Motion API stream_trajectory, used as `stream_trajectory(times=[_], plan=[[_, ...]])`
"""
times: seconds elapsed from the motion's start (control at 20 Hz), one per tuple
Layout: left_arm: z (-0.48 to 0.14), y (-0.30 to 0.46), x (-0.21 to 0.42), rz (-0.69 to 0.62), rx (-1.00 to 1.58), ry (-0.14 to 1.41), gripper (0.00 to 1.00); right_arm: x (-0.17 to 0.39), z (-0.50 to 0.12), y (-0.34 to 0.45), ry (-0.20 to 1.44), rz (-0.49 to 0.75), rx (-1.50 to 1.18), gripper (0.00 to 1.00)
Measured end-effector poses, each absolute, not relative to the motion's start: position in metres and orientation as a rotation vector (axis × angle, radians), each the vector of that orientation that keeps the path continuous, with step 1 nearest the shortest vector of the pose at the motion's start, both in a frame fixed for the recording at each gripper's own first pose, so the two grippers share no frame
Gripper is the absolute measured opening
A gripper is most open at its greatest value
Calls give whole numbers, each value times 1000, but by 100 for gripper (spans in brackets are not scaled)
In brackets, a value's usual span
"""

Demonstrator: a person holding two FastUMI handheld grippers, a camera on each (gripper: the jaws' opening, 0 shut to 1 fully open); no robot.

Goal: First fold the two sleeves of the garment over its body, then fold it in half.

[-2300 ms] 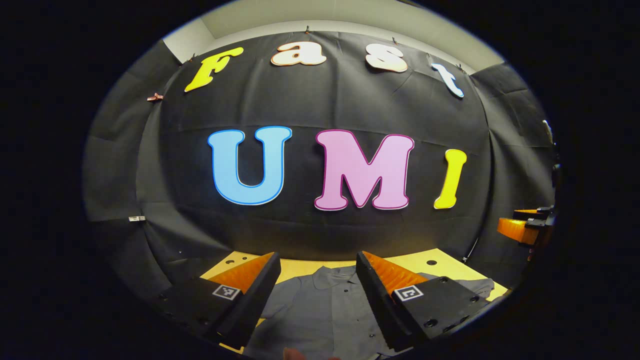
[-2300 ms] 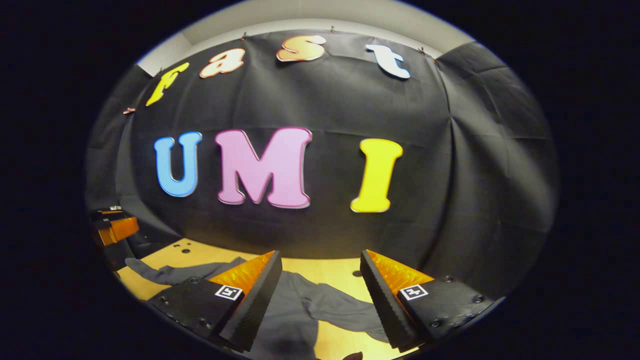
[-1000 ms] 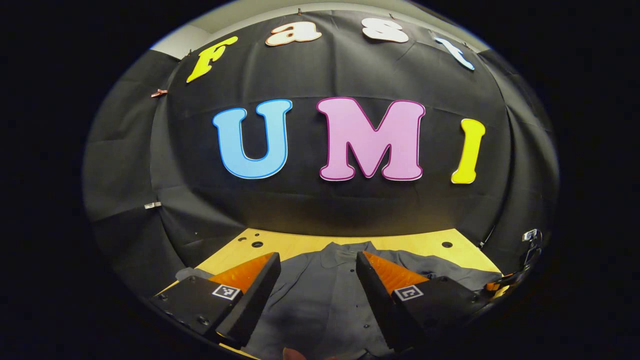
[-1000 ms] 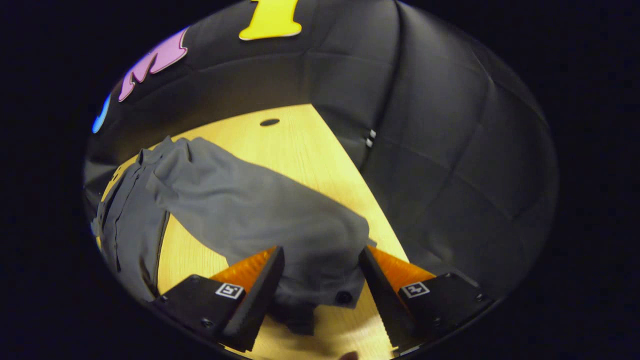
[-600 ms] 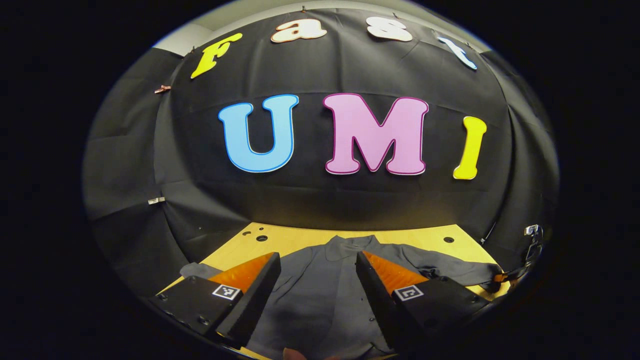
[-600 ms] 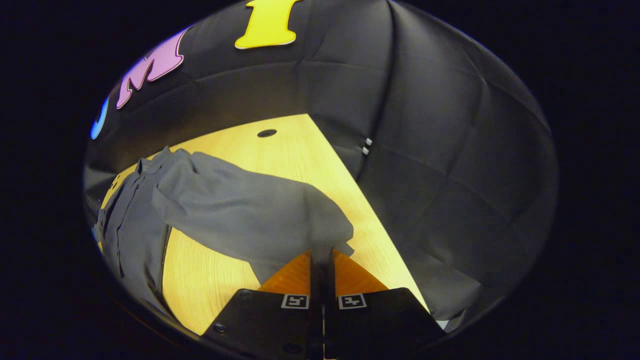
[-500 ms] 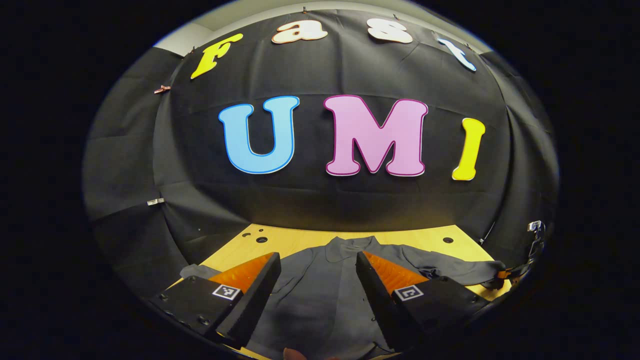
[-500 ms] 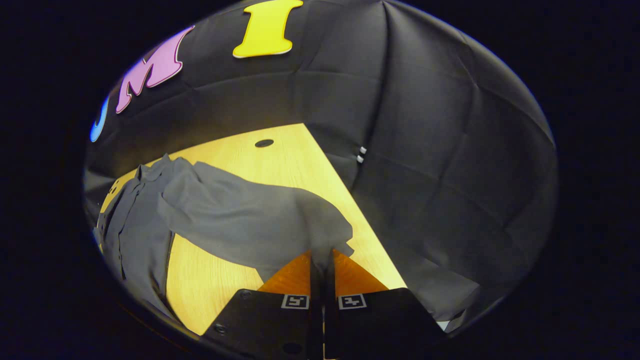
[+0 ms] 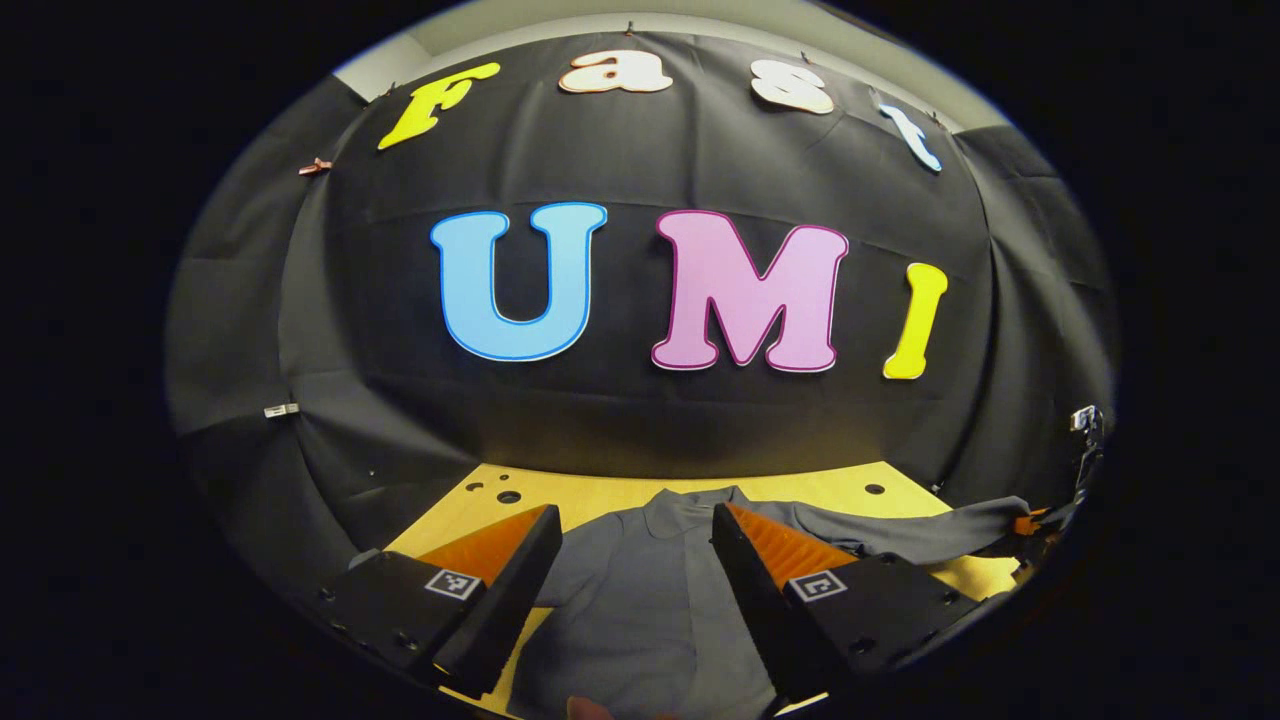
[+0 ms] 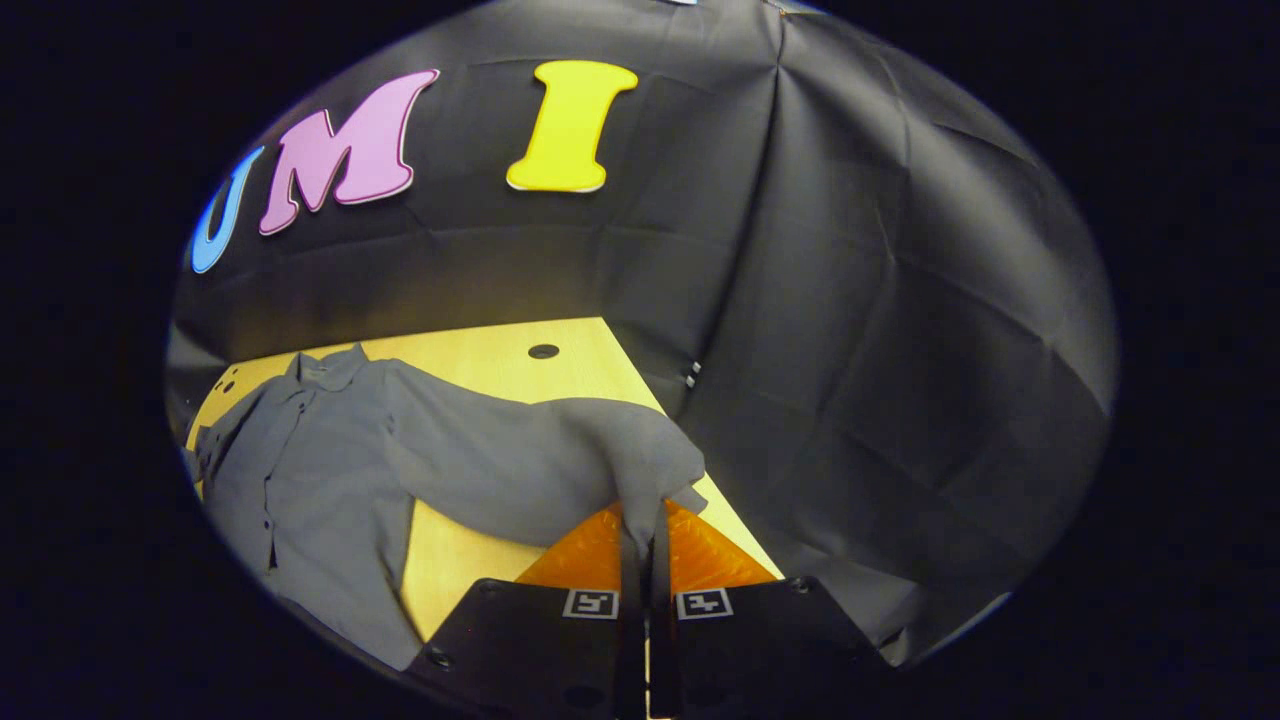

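Since 0.5 s ago my right gripper (image 10: pixel 640 520) has risen, and the right sleeve (image 10: pixel 540 460) it pinches now arches off the wooden table (image 10: pixel 500 355) instead of trailing low across it. Both fingers are pressed together on the cuff end at 6 o'clock in the right gripper view, with fabric bunched just above the tips. From there the sleeve runs toward 9 o'clock to the grey shirt (image 10: pixel 300 470), which lies flat on the table, collar toward the booth wall and button placket facing up.

In the left gripper view my left gripper (image 9: pixel 635 560) hovers over the shirt (image 9: pixel 640 590) body with its fingers spread wide and nothing between them. I see the collar at about 12 o'clock from the tips. The lifted sleeve (image 9: pixel 920 525) stretches toward 3 o'clock, where the right gripper (image 9: pixel 1035 525) holds its end at the view's edge. A hole (image 9: pixel 508 497) in the table (image 9: pixel 600 492) sits near 10 o'clock.
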State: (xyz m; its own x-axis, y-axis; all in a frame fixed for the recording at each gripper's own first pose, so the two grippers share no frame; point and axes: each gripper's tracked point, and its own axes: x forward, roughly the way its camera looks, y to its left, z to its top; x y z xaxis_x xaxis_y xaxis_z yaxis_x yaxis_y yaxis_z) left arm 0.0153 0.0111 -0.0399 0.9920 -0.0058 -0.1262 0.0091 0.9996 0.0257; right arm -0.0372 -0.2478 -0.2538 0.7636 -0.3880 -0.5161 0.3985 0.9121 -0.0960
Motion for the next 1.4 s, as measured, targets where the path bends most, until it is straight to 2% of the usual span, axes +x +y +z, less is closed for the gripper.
stream_trajectory(times=[0.35,0.75,1.1,1.4], plan=[[-38,72,18,-35,29,93,96,-32,-187,-141,444,-400,2,6],[-53,157,22,-19,-5,99,96,26,-123,11,311,-225,25,6],[-86,226,25,18,-29,152,96,69,-122,129,301,-65,36,6],[-123,283,35,48,-27,179,96,95,-155,195,360,40,-11,6]])
